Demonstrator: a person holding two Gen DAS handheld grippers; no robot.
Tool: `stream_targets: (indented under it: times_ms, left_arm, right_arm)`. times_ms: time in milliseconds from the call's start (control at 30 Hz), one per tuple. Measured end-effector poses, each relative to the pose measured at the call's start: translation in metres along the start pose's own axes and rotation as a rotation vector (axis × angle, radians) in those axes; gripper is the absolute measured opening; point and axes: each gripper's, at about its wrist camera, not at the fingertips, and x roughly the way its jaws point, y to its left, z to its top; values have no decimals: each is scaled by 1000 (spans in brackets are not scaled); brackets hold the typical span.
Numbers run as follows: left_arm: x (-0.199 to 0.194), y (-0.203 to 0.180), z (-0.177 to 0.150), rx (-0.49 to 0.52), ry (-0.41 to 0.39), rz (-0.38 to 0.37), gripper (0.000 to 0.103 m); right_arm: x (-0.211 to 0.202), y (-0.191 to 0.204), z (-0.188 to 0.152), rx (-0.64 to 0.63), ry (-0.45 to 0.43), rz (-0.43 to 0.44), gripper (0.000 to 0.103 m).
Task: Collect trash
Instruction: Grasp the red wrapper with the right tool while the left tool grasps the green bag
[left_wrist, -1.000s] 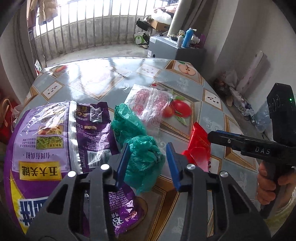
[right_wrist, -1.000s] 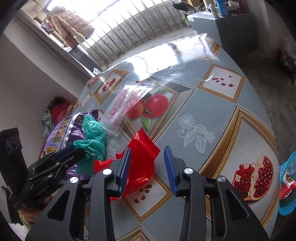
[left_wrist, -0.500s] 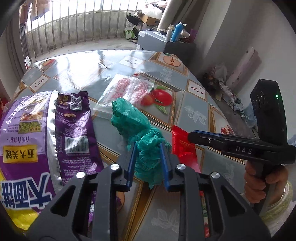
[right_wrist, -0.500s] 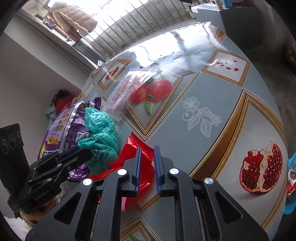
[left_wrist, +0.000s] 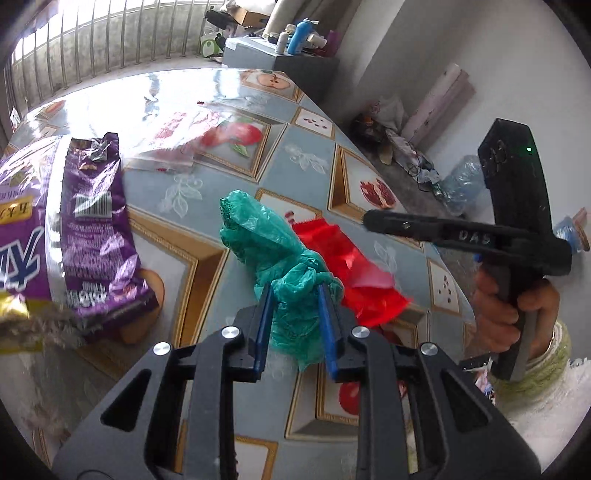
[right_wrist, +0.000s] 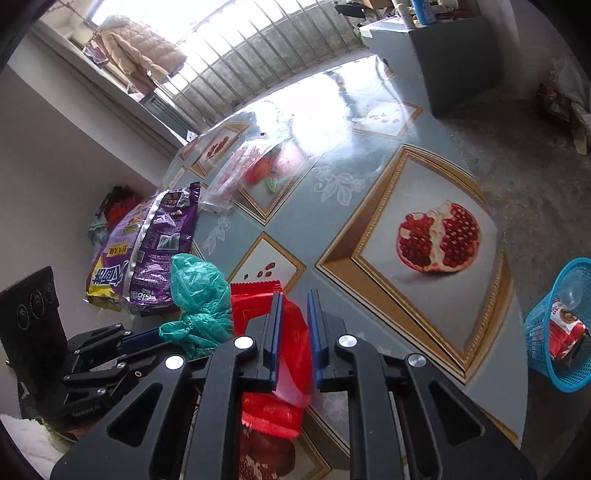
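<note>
Over the fruit-print table (right_wrist: 332, 206), left gripper (left_wrist: 295, 295) pinching green bag (left_wrist: 266, 236), right gripper (right_wrist: 295, 310) clamping red wrapper (right_wrist: 291, 354); carry both steadily toward blue basket (right_wrist: 546, 332); avoid snagging.

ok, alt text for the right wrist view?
The right gripper pinches a red wrapper above a fruit-print table. Left of it, the left gripper holds a green plastic bag; a blue basket sits far right.
</note>
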Motion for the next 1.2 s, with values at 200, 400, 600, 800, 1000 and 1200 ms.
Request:
stream_targets:
  times_ms: [200,400,600,800,1000,1200]
  left_arm:
    - [-15,3,-16,-11,4,7,20]
    - [-21,8,-17,-27,-18,21,24]
    - [-16,7,-14,-27,-31,5,32]
    - [-14,3,-15,-9,-32,-15,35]
    - [-14,1,-15,1,-40,-22,39]
    - [-18,-2,-14,12,-59,-32,50]
  right_arm:
    - [-30,-2,-22,23,-9,9,19]
    - [-22,10,-35,8,15,-21,44]
    - [-5,26,-38,-55,32,-90,44]
    - [13,39,-47,-154,63,-195,38]
    - [19,49,-54,-232,68,-287,20]
    - [17,44,-53,-228,58,-310,10]
